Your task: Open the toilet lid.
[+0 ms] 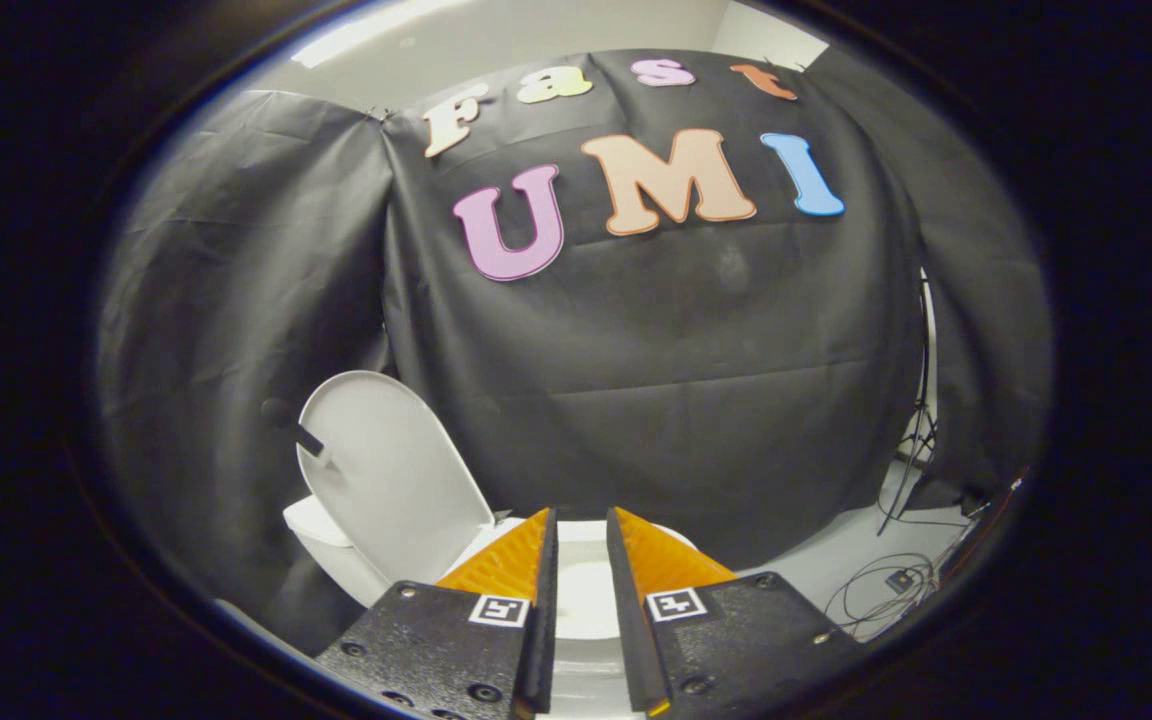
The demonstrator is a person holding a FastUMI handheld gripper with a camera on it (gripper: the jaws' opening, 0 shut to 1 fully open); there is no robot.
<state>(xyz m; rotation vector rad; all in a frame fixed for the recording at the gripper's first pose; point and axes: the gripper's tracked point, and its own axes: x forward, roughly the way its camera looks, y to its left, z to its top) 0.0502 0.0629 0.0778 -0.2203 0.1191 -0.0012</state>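
Gripper (581, 530) fingers narrowly parted, holding nothing. Toilet lid (391, 475), lower left, stands raised; rigid, smooth plastic, likely slippery—hook its rim.

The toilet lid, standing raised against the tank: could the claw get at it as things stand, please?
Probably yes: the toilet lid stands upright just ahead and to one side of the claw, whose fingers are slightly apart holding nothing, with nothing between them.

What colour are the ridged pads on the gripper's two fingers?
Orange, seen in the gripper view: the pads face a narrow empty gap above the toilet seat.
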